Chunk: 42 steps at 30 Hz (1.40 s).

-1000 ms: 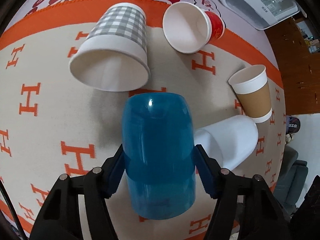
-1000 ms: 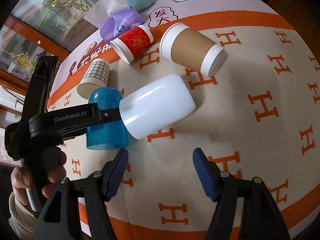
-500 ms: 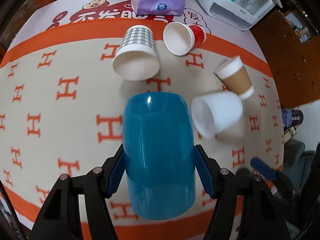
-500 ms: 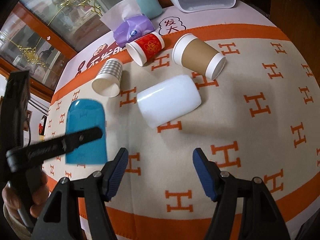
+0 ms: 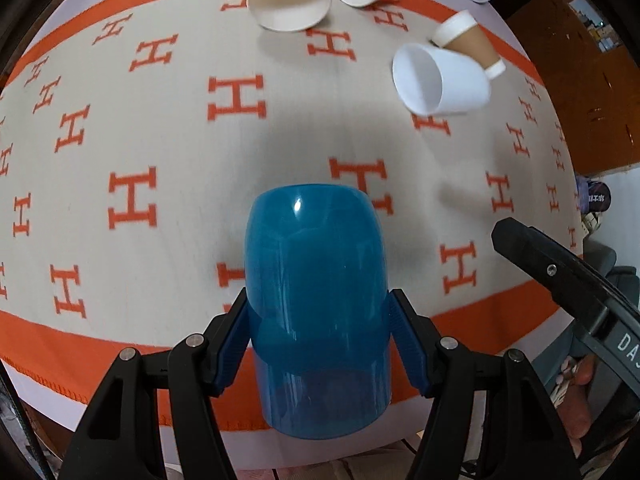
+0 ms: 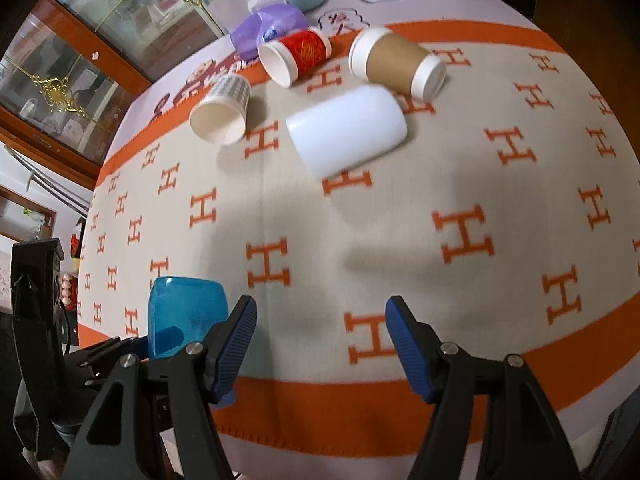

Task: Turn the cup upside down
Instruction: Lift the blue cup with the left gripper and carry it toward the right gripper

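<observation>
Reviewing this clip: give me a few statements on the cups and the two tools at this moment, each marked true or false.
1. The left tool is shut on the blue cup. True.
2. The right tool grips the white cup. False: it is open and holds nothing; the white cup lies on its side on the tablecloth.
3. The brown sleeved cup stands upright. False: it lies on its side.
4. The checked cup lies on its side. True.
5. The red cup lies beside the purple tissue pack. True.
</observation>
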Motion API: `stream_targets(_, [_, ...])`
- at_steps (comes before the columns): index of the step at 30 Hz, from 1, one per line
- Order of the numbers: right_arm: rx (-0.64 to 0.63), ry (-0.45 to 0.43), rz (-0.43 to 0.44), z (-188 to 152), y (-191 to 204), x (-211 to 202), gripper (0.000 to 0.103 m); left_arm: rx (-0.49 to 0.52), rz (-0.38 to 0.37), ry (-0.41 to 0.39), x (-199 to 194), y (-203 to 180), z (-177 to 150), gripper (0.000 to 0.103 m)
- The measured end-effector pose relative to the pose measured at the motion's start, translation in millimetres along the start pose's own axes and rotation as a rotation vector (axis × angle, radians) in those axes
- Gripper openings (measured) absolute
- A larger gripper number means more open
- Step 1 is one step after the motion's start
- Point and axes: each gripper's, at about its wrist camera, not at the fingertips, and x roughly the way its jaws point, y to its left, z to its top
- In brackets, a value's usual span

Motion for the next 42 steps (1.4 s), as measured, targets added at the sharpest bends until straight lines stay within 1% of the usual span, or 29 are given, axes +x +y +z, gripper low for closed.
stream_targets(3, [-0.007,0.020,-0.017,-11,4,2,0.067,0.014,-0.006,-0.004,3,3,-12,0.065])
stream_targets(7, [-0.013,0.025,-0.024,-24,10,1,0.067,0.032,0.001,0.024,22,2,-19,0.065])
stream_targets(11, [-0.008,0.019,-0.034,-31,15,-1,0.067,0.054,0.002,-0.009,20,2,-26,0.065])
stream_targets(12, [-0.005,0.014,-0.035,-33,16,-2,0.067,0.053,0.003,-0.005,20,2,-25,0.068])
stream_targets(13, [-0.002,0.009,-0.034,-34,18,-4,0.067,0.053,0.003,0.000,20,4,-25,0.074])
stream_targets(16, [-0.003,-0.006,-0.035,-37,22,-9,0.067,0.066,0.007,-0.001,18,5,-26,0.083])
stream_targets(19, [-0.002,-0.021,-0.043,-39,26,-14,0.067,0.098,0.012,-0.002,12,1,-26,0.087])
stream_targets(28, [0.003,-0.065,-0.039,-42,33,-34,0.067,0.153,-0.006,0.015,-11,6,-36,0.088])
stream_targets(32, [-0.008,-0.085,-0.030,-45,37,-45,0.067,0.160,-0.011,0.000,-21,6,-39,0.088])
stream_targets(36, [-0.017,-0.097,0.007,-50,39,-54,0.067,0.163,-0.008,-0.031,-38,7,-41,0.088])
stream_targets(38, [-0.026,-0.101,0.030,-52,39,-56,0.067,0.166,-0.009,-0.059,-48,8,-43,0.088])
stream_targets(42, [-0.041,-0.071,0.062,-52,40,-51,0.067,0.147,-0.017,-0.100,-61,13,-49,0.091])
